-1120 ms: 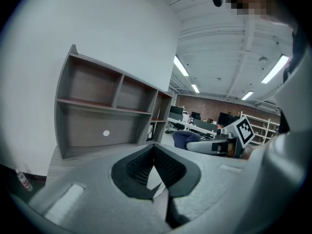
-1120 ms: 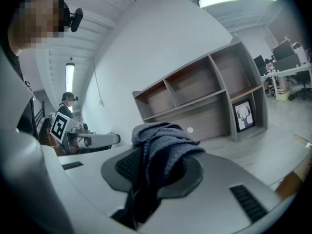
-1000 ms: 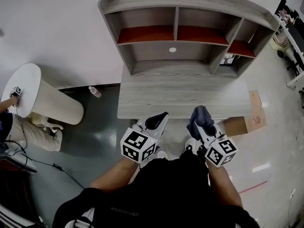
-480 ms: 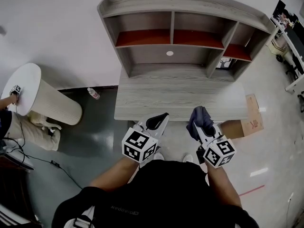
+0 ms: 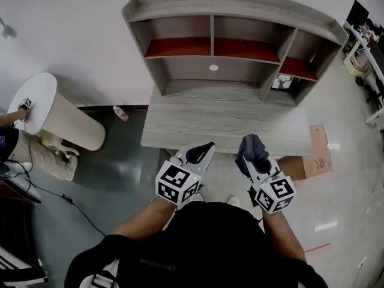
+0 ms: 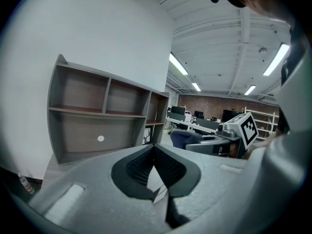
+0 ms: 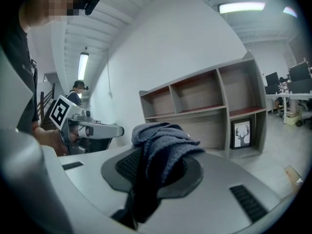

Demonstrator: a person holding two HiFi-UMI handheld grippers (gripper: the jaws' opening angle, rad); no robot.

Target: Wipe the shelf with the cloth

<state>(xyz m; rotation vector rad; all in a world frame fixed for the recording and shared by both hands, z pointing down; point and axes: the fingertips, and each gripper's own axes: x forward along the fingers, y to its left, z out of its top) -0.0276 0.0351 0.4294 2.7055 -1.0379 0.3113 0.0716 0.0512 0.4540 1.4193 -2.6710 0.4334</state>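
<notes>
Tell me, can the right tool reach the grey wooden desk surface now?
Probably yes: the right tool, shut on the dark blue-grey cloth, hovers near the grey wooden desk surface; nothing between.

No words can be read. White letters on the black shirt (image 5: 157,261), bottom of the frame, and a red mark on the box (image 5: 318,155), right, are too small.

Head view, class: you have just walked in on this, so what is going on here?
A person faces a grey shelf with a gripper in each hand. The right gripper is shut on a dark cloth; the left gripper is shut on nothing. Both hang near the front edge of the shelf's lowest board, and the cloth does not seem to touch it: wiping is not yet under way.
</notes>
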